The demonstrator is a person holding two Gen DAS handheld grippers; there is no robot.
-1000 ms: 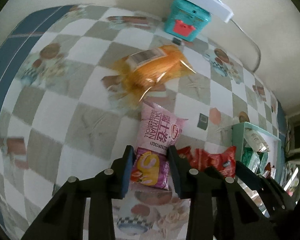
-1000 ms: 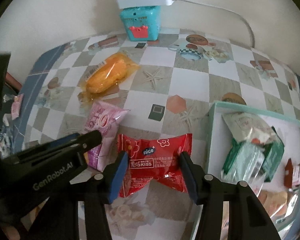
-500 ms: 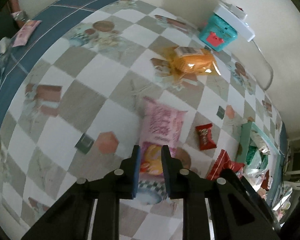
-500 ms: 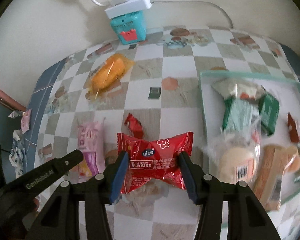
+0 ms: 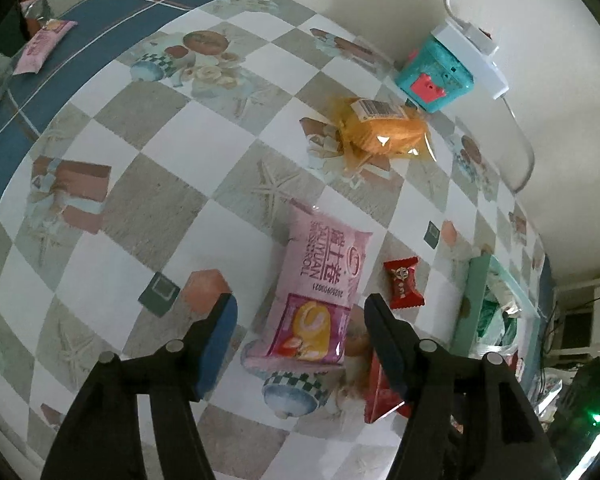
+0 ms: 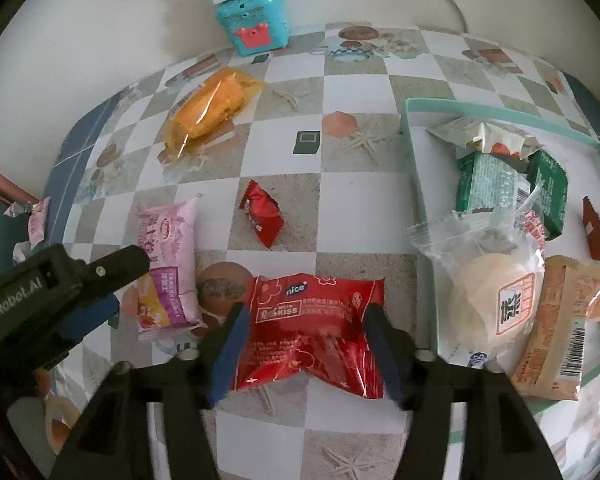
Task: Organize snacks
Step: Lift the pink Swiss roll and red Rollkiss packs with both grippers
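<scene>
Checkered tablecloth (image 5: pixel 148 208) lay under both my grippers, the left (image 5: pixel 300 320) opening wide of the pink pack (image 5: pixel 320 288), the right (image 6: pixel 306 338) opening around the red pack (image 6: pixel 312 320).

We see a grey-and-white checked tablecloth (image 6: pixel 356 200) with starfish prints and a blue border; a pink roll packet (image 5: pixel 324 280), orange bread bag (image 6: pixel 208 112), red candy (image 6: pixel 262 218), red Kiss packet (image 6: pixel 312 332). Tray (image 6: pixel 500 114) rim mint green; toy box (image 6: pixel 254 24) teal with a red crab.
</scene>
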